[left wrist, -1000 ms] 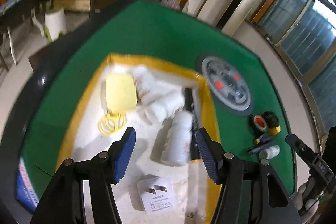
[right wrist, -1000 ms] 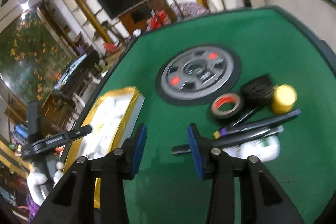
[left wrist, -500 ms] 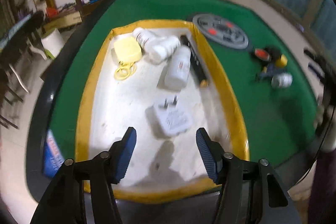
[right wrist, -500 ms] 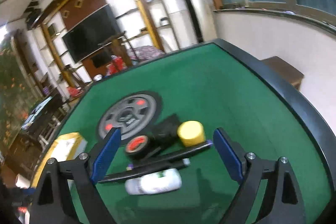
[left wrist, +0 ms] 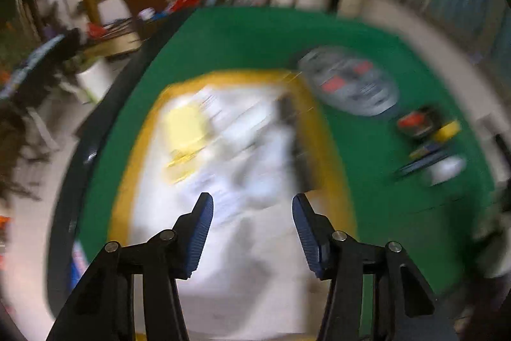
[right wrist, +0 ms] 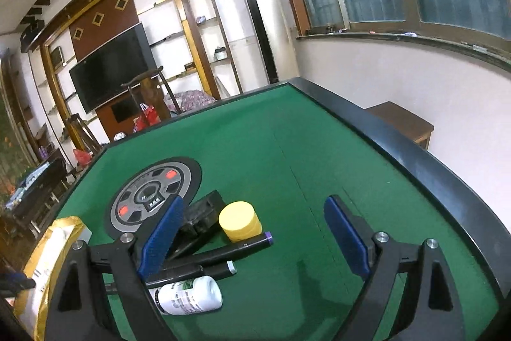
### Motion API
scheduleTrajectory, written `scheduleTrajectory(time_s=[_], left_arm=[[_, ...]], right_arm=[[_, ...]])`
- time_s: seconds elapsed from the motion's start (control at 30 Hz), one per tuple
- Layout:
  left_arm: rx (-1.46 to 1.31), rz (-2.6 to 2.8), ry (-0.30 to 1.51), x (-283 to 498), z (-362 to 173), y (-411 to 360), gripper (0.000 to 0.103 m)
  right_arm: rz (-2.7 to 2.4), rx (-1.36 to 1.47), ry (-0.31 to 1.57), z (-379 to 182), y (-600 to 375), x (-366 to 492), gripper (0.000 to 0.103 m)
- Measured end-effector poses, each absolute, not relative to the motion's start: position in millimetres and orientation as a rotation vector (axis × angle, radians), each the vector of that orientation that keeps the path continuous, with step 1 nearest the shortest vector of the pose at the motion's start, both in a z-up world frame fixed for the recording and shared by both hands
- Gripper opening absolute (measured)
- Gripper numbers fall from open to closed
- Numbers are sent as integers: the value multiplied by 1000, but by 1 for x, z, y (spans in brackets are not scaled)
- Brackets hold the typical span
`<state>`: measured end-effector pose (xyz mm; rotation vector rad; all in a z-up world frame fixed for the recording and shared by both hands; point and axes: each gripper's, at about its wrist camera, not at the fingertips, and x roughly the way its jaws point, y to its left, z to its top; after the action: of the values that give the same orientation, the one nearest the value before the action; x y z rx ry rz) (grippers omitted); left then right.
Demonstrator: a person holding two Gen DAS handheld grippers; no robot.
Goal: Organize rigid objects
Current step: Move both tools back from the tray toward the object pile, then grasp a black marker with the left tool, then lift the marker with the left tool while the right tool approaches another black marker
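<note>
A yellow-rimmed white tray (left wrist: 322, 130) lies on the green table; its contents are blurred, with a pale yellow box (left wrist: 185, 125) and white bottles inside. My left gripper (left wrist: 252, 222) is open and empty above the tray's near part. My right gripper (right wrist: 252, 232) is wide open and empty above a group on the felt: a yellow round jar (right wrist: 240, 221), a black pen with a purple tip (right wrist: 230, 250), a second dark pen (right wrist: 204, 272), a white bottle (right wrist: 188, 299) lying on its side, and a black object (right wrist: 202, 213). The same group shows blurred in the left wrist view (left wrist: 428, 146).
A grey round disc with red marks (right wrist: 153, 200) is set in the table centre. The table has a raised black rim (right wrist: 415, 162). The tray's corner (right wrist: 48, 251) sits left of the right gripper. Furniture and a television stand beyond the table.
The left gripper view has swung forward over the tray and is now motion-blurred. The right gripper has opened wider and moved closer to the jar, pens and bottle.
</note>
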<state>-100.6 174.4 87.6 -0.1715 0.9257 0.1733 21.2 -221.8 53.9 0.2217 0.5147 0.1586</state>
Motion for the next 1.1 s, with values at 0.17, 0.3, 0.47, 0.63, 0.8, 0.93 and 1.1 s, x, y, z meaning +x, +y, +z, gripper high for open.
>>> scheduleTrajectory(time_s=[0.17,0.3,0.47,0.63,0.8,0.93,1.1], left_arm=[[-147,33,883,-98,111,125,74],[-90,-57,952,-67,96,79,74],[22,-115,1025,-20,62,25,74],[194,-198,1003,14,43,-18,73],[405,-235,1004,31,18,-49,67],[263,-310,1060,22,22,-38,28],[148,-324,1119,-15,28,-10,21]], right_arm=[[157,208,502,64,-226,39,89],[143,235,522,57,-237,48,89],[158,314,594,48,-251,54,89],[143,299,600,49,-250,56,89],[143,269,602,50,-245,55,89],[145,248,606,49,-241,55,89],[150,245,615,47,-239,55,89]])
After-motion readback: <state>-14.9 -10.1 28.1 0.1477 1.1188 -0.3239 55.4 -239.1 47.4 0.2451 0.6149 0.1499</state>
